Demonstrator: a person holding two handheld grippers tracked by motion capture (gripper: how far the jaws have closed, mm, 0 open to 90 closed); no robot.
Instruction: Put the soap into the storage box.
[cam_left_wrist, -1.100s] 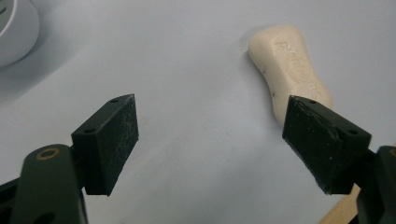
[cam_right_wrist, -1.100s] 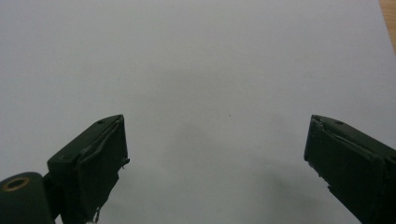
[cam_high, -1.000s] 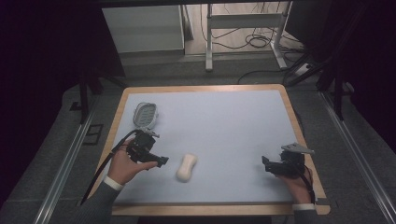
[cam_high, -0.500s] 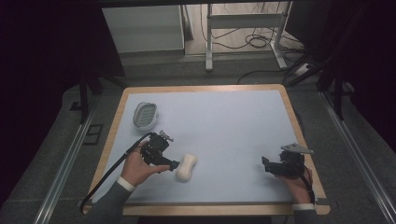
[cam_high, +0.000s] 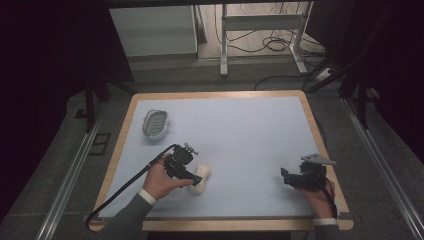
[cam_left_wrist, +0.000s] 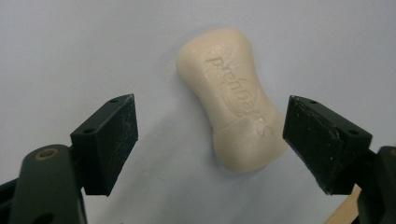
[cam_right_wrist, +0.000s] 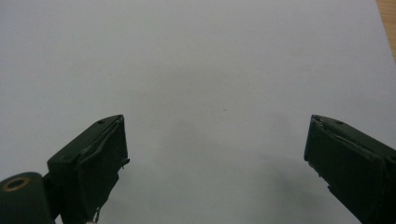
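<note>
Cream soap bar (cam_left_wrist: 236, 105) now sits between the left claw's (cam_left_wrist: 210, 140) wide-spread jaws; right claw (cam_high: 295, 178) waits wide, empty.

My left gripper (cam_left_wrist: 210, 140) hangs with its jaws spread wide on either side of a cream soap bar (cam_left_wrist: 235, 98) lying on the pale blue table (cam_left_wrist: 70, 46).

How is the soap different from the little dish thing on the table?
The soap is a solid cream bar with a pinched waist; the soap dish is a grey oval with a ridged hollow. The soap lies at the near side, between the open jaws of the left gripper, not yet gripped; the soap dish sits farther back on the left, with nothing in it. Both rest flat on the pale blue table.
</note>
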